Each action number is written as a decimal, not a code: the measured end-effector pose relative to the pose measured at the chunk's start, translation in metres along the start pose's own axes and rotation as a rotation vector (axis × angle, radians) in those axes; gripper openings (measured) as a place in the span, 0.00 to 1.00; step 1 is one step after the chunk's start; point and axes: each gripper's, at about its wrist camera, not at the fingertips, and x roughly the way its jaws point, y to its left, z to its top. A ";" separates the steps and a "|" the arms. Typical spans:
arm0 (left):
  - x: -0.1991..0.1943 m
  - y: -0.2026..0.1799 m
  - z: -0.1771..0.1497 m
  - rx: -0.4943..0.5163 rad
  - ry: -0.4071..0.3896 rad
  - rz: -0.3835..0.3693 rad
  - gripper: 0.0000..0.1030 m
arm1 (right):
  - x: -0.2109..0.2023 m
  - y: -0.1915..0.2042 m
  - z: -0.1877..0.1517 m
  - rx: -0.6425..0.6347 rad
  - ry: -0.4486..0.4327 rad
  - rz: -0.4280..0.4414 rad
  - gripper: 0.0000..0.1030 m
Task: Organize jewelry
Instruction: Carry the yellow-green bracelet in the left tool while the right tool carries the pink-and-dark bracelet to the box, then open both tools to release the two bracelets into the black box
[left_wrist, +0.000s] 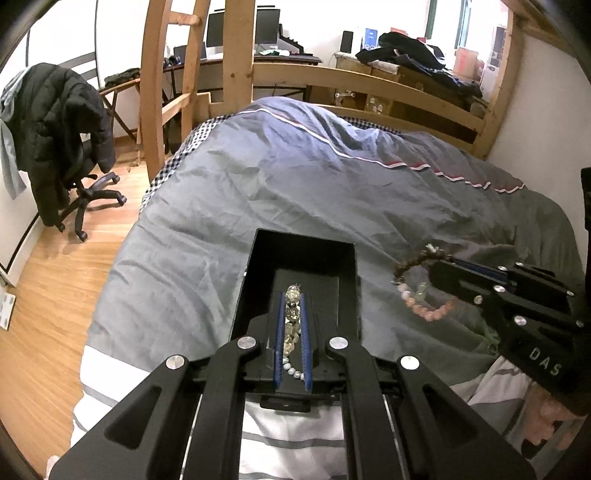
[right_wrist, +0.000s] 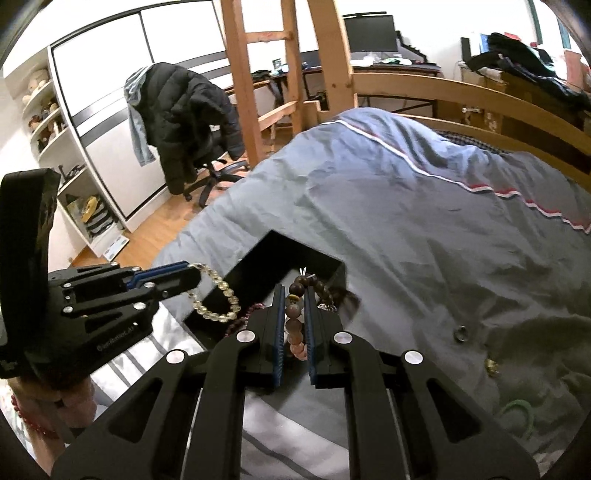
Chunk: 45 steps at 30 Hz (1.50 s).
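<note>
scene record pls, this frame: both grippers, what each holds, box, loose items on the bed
left gripper: shut on pale yellow bead bracelet, over the box
right gripper: shut on brown-and-pink bead bracelet, beside the box
black box: open, on grey duvet
box contents: dark red strand at near edge; rest unclear
loose on duvet: ring, small gold piece, green bangle

The box (left_wrist: 301, 254) lies on the bed (left_wrist: 295, 177) (ring (right_wrist: 461, 334) to its right).
</note>
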 end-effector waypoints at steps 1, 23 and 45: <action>0.000 0.001 0.000 0.002 -0.002 -0.001 0.08 | 0.003 0.002 0.001 -0.003 0.003 0.004 0.10; 0.039 0.036 -0.005 -0.061 0.086 -0.024 0.08 | 0.071 0.020 -0.004 -0.007 0.101 0.036 0.10; 0.023 0.042 0.001 -0.097 -0.001 0.021 0.75 | 0.055 0.005 0.001 0.002 0.052 -0.031 0.61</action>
